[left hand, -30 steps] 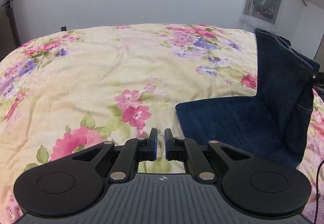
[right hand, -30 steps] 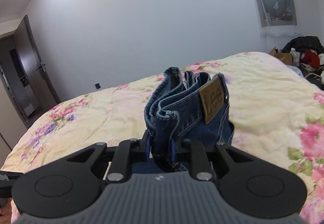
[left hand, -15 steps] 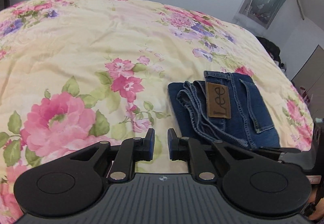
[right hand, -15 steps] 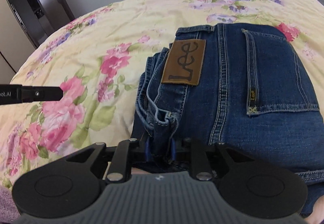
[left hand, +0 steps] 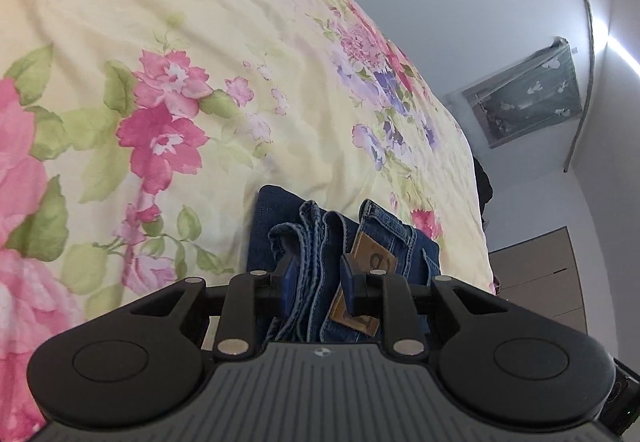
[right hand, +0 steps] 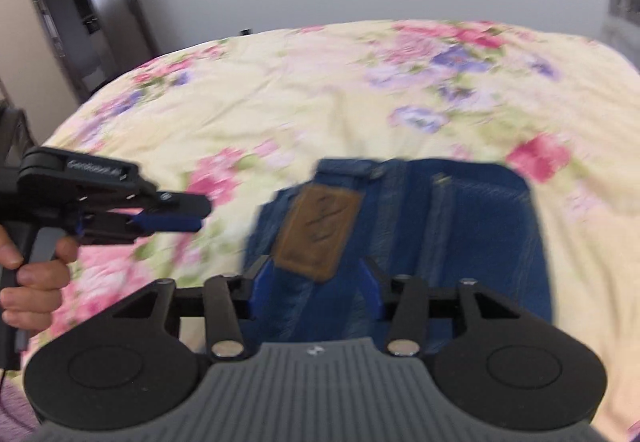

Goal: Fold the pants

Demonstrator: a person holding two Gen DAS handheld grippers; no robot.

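Observation:
The folded blue jeans with a brown leather label lie on the floral bedspread. My right gripper is open, its fingers spread on either side of the waistband, just behind the label; this view is blurred. In the left wrist view the jeans sit between the fingers of my left gripper, which is open around the bunched waistband edge. The left gripper also shows in the right wrist view, to the left of the jeans, held by a hand.
The bedspread stretches far and left of the jeans. A door stands at the back left. A grey wall hanging and a wardrobe are beyond the bed's right edge.
My right gripper has opened and let go of the waistband; the jeans lie flat. My left gripper has opened wider and moved right to the jeans' waistband edge.

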